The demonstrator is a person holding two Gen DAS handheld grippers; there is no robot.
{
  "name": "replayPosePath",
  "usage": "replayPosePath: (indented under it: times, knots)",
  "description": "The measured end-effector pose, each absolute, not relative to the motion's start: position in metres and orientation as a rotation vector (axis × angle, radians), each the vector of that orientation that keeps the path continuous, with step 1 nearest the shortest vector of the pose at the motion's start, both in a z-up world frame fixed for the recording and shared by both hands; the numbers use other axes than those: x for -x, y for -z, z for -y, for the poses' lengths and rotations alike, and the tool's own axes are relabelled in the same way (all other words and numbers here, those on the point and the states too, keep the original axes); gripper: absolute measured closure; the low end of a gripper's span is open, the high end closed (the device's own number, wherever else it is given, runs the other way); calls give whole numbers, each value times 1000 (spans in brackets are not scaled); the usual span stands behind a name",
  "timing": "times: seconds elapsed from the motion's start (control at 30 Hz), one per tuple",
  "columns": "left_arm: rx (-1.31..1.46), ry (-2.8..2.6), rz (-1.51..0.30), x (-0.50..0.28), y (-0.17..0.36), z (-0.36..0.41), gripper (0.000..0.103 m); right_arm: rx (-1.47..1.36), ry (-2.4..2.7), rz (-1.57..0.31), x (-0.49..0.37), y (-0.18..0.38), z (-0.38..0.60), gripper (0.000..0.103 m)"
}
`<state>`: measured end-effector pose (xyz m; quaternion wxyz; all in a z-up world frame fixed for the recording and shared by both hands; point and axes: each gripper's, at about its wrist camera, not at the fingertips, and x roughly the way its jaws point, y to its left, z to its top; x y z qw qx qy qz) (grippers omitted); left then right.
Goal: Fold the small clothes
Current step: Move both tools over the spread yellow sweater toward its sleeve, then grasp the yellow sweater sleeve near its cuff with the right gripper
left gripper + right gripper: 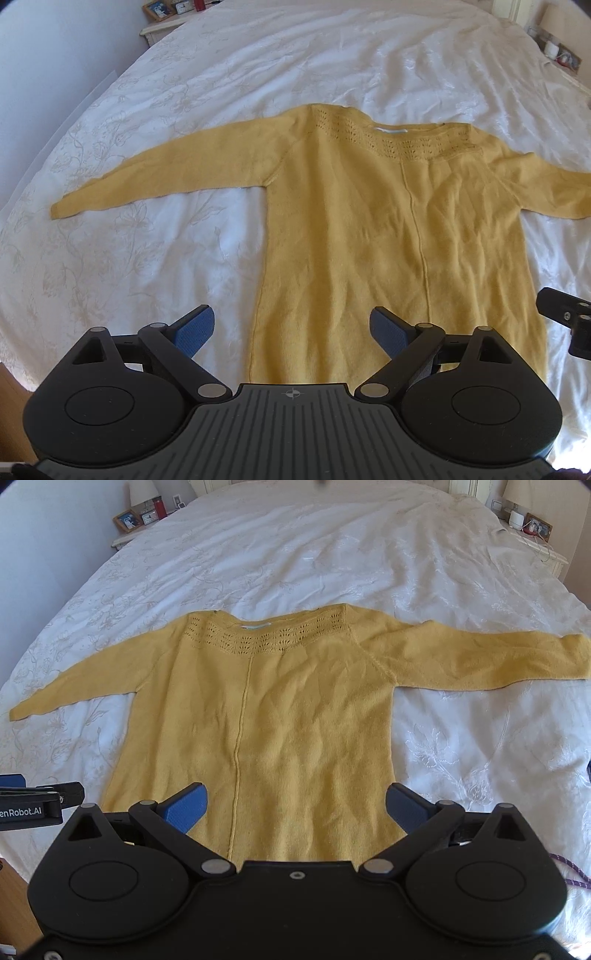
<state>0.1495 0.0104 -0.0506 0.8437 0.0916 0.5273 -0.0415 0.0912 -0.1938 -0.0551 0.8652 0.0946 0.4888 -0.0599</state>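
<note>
Left claw (291,330) and right claw (297,806) held spread, empty, above sweater (388,229) hem. Sweater laid flat on bed (258,55); soft, limp knit, best pinched at hem corners.

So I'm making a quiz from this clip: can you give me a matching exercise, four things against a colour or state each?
Things:
1. sweater
2. bedspread
3. left tool
4. tool pads

Descriptions:
A. blue
B. white, with a floral pattern
C. open, holding nothing
D. yellow, spread flat with sleeves out

Pairs: 1-D, 2-B, 3-C, 4-A
</note>
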Motion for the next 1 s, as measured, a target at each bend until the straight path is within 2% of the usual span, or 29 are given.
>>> replayPosePath:
  times: [0.3, 0.5, 0.7, 0.77, 0.83, 1.0]
  knots:
    - [-223, 201, -1060, -196, 52, 4, 11, -125, 193, -882, -119, 47, 200, 1]
    - [-178, 198, -1015, -216, 46, 16, 11, -109, 238, -913, -131, 52, 236, 1]
    - [-147, 143, -1021, -221, 46, 38, 11, -117, 289, -919, -141, 56, 317, 1]
    - [-135, 110, -1030, -218, 45, 45, 11, -127, 297, -927, -146, 60, 347, 6]
    - [-120, 80, -1043, -216, 46, 52, 11, -129, 315, -938, -150, 64, 380, 14]
    - [-98, 27, -1070, -212, 49, 67, 11, -145, 417, -937, -158, 70, 467, 14]
